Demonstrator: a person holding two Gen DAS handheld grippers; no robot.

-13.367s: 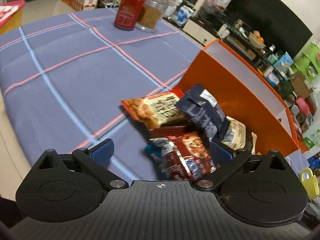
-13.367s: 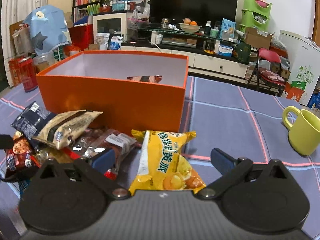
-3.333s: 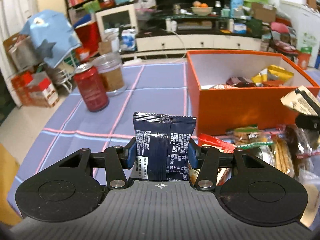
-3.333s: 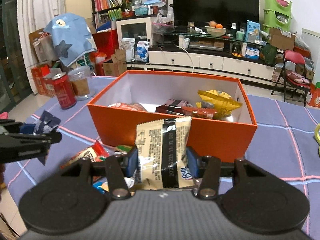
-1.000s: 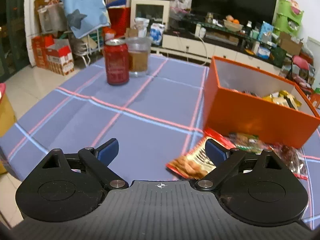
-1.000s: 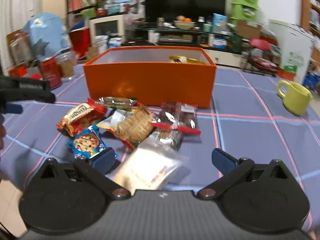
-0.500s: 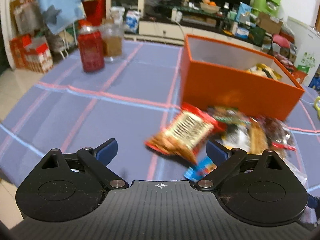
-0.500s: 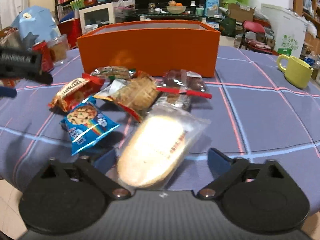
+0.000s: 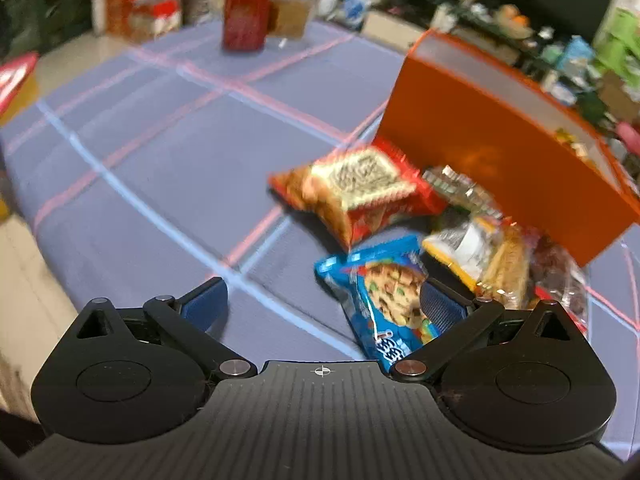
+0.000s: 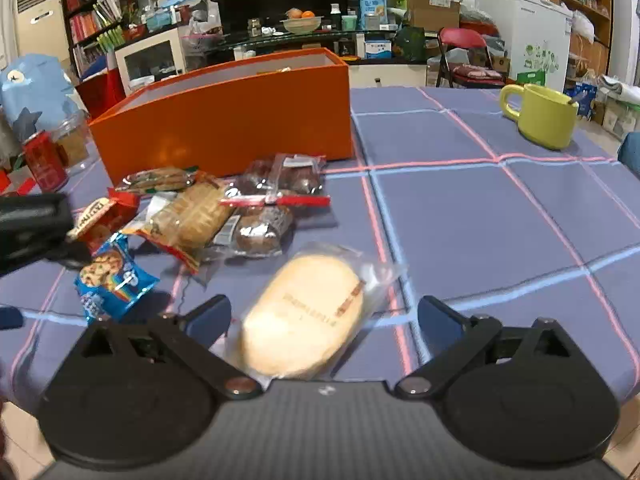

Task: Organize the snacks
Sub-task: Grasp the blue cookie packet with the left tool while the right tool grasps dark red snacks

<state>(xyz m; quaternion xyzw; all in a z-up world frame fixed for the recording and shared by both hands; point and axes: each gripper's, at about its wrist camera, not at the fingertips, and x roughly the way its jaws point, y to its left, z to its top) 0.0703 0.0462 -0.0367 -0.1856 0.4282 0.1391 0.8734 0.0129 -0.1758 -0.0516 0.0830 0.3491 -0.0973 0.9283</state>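
**Both Grippers Lowered Over the Loose Snacks, Jaws Spread**

The left gripper (image 9: 322, 300) has its jaws spread wide, having just been opening further. Nothing is pinched. The blue cookie packet (image 9: 390, 300) lies on the tablecloth (image 9: 160, 168) partly between the fingers, nearer the right-hand one, and it is not pressed. This placement suggests that the packet is the left gripper's next pick.

The right gripper (image 10: 324, 318) also has its jaws spread, having just been opening again. The pale bread in a clear wrapper (image 10: 306, 314) lies flat between the fingers, with a gap on each side. The wide spread is judged necessary because the bread is broad and soft; a narrow approach would push it away.

The remaining loose snacks sit in a cluster just in front of the near wall of the orange box (image 10: 224, 120):

- a red-and-cream packet (image 9: 356, 192) at the left of the cluster;
- a cracker pack (image 10: 188, 216) in the middle;
- clear bags of brown cakes (image 10: 276, 200) at the right.

The box stands open-topped behind the cluster, and a few packets show inside it at the far end. It is judged to be the destination, hence the short carry.

A red can (image 10: 44, 164) stands far left. A yellow mug (image 10: 540, 114) stands far right, well apart from the work.
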